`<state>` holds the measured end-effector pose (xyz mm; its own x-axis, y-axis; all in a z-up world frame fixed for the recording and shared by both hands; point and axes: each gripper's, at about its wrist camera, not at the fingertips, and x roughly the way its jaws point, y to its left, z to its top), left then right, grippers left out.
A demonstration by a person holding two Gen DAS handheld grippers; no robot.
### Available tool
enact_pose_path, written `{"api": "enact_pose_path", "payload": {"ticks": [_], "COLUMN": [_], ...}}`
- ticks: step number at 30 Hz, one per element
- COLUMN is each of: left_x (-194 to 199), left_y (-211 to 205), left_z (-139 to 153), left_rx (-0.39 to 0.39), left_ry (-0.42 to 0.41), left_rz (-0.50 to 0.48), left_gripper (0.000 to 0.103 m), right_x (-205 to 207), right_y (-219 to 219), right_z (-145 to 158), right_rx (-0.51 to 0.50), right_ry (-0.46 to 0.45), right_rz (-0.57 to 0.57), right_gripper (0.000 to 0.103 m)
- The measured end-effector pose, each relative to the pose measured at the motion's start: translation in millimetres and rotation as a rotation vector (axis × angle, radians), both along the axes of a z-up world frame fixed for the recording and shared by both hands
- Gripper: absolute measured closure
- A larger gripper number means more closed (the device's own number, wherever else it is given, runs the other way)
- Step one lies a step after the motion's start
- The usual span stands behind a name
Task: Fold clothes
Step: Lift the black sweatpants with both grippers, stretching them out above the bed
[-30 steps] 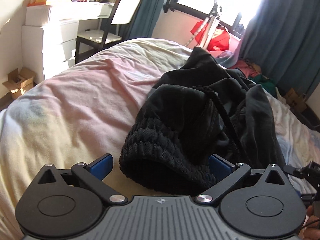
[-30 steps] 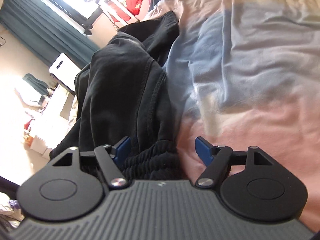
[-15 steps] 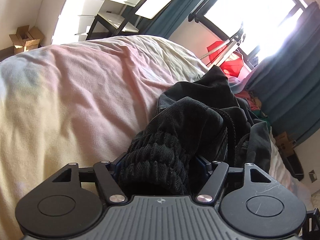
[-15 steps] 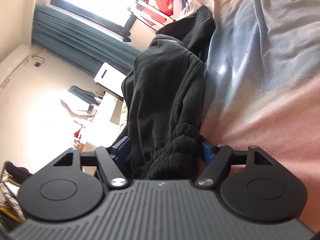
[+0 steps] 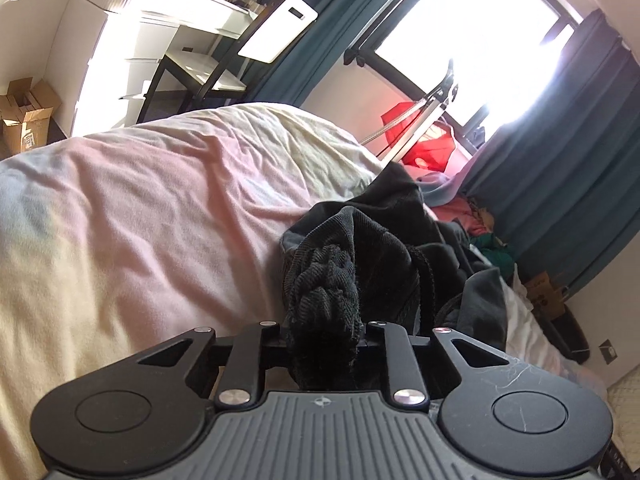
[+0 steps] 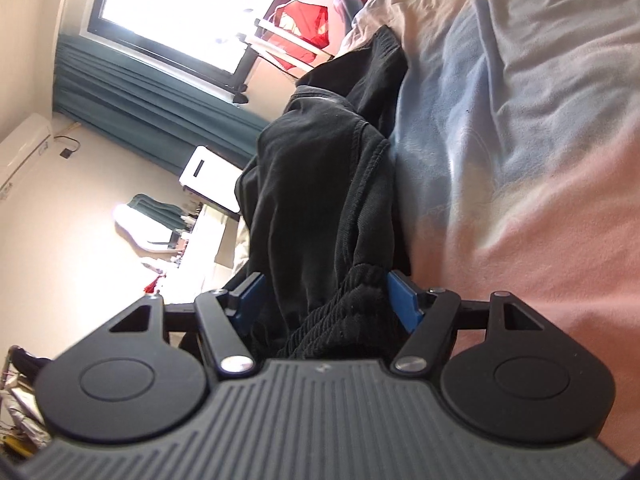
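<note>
A black garment with a ribbed elastic waistband and a drawstring lies bunched on the bed (image 5: 120, 216). In the left wrist view my left gripper (image 5: 324, 334) is shut on the ribbed waistband (image 5: 324, 292), and the rest of the garment (image 5: 400, 248) trails away to the right. In the right wrist view my right gripper (image 6: 326, 296) is closed around another stretch of the ribbed waistband (image 6: 344, 316), and the black cloth (image 6: 316, 168) hangs away toward the window. The blue pads (image 6: 402, 296) press the fabric from both sides.
The bed has a pastel pink, yellow and blue cover (image 6: 520, 120). A white desk and drawers (image 5: 132, 40) and a chair (image 5: 224, 68) stand beyond the bed. A red item (image 5: 424, 144) sits under the window. More clothes (image 5: 480, 224) lie by the teal curtain.
Both grippers went from open around the waistband to shut on it. Both have lifted and tilted, and the garment has been drawn up off the bed.
</note>
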<state>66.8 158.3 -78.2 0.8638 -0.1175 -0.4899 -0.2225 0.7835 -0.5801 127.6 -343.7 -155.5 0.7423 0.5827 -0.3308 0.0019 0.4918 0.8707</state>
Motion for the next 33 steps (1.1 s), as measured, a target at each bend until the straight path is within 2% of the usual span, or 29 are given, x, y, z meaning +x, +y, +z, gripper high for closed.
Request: {"api": "enact_pose_path", "payload": {"ticks": [3, 4, 8, 11, 12, 13, 14, 16, 20, 24, 28, 30, 33], "left_x": [12, 16, 29, 36, 39, 43, 47, 57, 87, 132, 182, 208, 250], "left_y": [12, 16, 28, 28, 28, 29, 31, 32, 38, 77, 137, 169, 213], "left_z": [16, 18, 7, -4, -5, -5, -2, 11, 51, 93, 126, 135, 126], "left_rx": [-0.003, -0.013, -0.066, -0.053, -0.048, -0.047, -0.04, -0.002, 0.089, 0.155, 0.217, 0.257, 0.34], "left_ry": [-0.048, -0.053, -0.035, -0.015, -0.009, -0.01, -0.015, -0.034, -0.096, -0.095, -0.06, -0.032, 0.039], "left_rz": [0.007, 0.012, 0.044, 0.057, 0.058, 0.059, 0.058, 0.045, -0.008, 0.0, 0.071, 0.12, 0.184], "left_gripper": [0.083, 0.083, 0.083, 0.083, 0.083, 0.083, 0.083, 0.084, 0.086, 0.086, 0.086, 0.086, 0.086], "right_x": [4, 8, 24, 35, 39, 41, 42, 40, 23, 11, 21, 30, 51], "right_y": [5, 8, 20, 29, 32, 34, 37, 43, 73, 115, 190, 237, 302], "right_z": [-2, -7, -26, -40, -40, -39, -39, -33, 3, 33, 45, 47, 40], "right_rx": [0.05, 0.039, -0.008, -0.042, -0.047, -0.03, -0.012, -0.019, -0.128, -0.088, 0.0, 0.008, 0.028], "right_ry": [-0.002, 0.017, 0.093, 0.147, 0.137, 0.13, 0.123, 0.113, 0.032, -0.08, -0.154, -0.191, -0.202], "right_rz": [0.048, 0.052, 0.068, 0.079, 0.08, 0.08, 0.08, 0.08, 0.119, 0.144, 0.224, 0.275, 0.341], "right_gripper": [0.033, 0.033, 0.033, 0.034, 0.033, 0.039, 0.068, 0.076, 0.08, 0.08, 0.08, 0.08, 0.08]}}
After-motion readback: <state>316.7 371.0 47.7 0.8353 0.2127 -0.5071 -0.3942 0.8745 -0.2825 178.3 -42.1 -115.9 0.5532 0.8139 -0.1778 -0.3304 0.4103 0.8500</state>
